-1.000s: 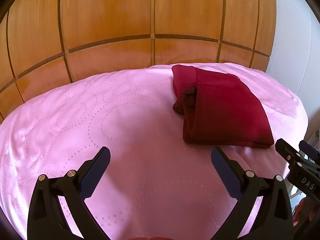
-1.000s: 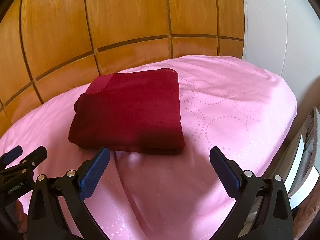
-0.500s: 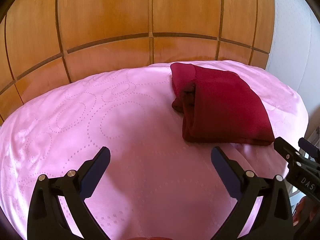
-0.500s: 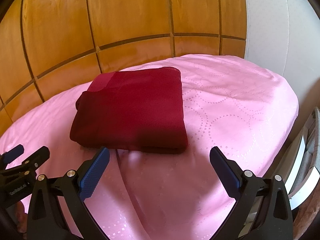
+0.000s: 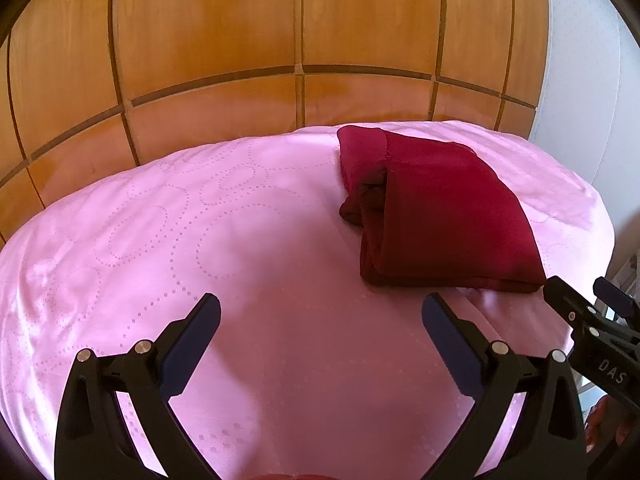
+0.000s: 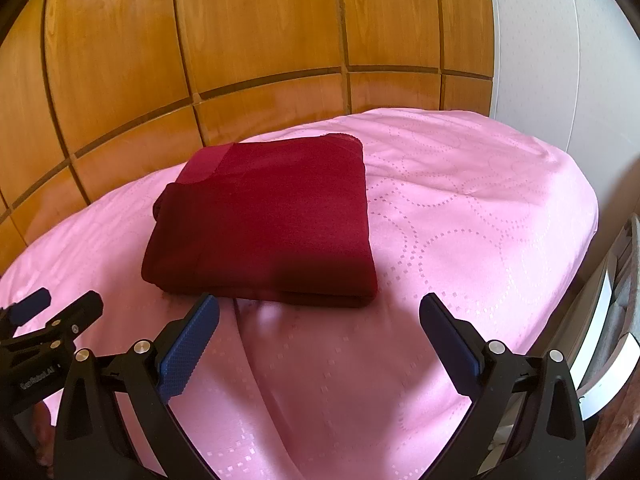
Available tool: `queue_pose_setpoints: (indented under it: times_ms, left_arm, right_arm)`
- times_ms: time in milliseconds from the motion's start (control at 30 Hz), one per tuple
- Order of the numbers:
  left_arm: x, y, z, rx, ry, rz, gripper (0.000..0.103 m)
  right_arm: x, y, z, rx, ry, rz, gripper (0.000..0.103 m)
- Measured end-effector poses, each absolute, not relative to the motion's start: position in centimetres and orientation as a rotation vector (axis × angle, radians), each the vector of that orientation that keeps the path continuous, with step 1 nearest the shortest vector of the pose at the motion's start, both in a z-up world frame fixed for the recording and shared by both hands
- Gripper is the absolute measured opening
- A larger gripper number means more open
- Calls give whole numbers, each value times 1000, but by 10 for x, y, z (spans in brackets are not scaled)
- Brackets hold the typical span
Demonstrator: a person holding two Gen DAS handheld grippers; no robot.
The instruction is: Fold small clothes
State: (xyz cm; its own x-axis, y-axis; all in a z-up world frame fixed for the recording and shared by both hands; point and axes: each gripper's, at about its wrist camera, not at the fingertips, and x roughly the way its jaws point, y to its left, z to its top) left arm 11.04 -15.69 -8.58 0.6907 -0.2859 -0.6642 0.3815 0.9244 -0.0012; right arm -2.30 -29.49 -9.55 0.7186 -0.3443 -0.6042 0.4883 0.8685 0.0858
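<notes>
A dark red garment (image 5: 436, 216) lies folded into a thick rectangle on the pink bedspread (image 5: 200, 240). In the right wrist view the garment (image 6: 272, 220) sits flat just beyond my fingers. My left gripper (image 5: 320, 324) is open and empty, hovering over bare bedspread to the left of and nearer than the garment. My right gripper (image 6: 319, 322) is open and empty, just short of the garment's near edge. Each gripper shows at the edge of the other's view: the right one (image 5: 588, 320), the left one (image 6: 44, 320).
A wooden panelled wall (image 5: 280, 32) rises behind the bed. A white wall (image 6: 560, 40) stands at the right. The bed's right edge (image 6: 576, 264) drops to pale furniture (image 6: 600, 320) beside it.
Both grippers have drifted slightly; the garment sits a touch lower and nearer in the right wrist view. Both stay open. The garment has not moved on the bed.
</notes>
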Motion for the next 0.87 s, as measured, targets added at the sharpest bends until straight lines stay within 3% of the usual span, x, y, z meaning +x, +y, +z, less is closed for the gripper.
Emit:
queue_pose_setpoints:
  times_ms: [433, 867]
  left_arm:
    - [108, -158, -90, 173, 686, -335, 101]
    - [134, -140, -101, 155, 791, -377, 101]
  right_arm:
    - [-21, -296, -98, 251, 626, -458, 99]
    - [-15, -306, -104, 265, 643, -458, 99]
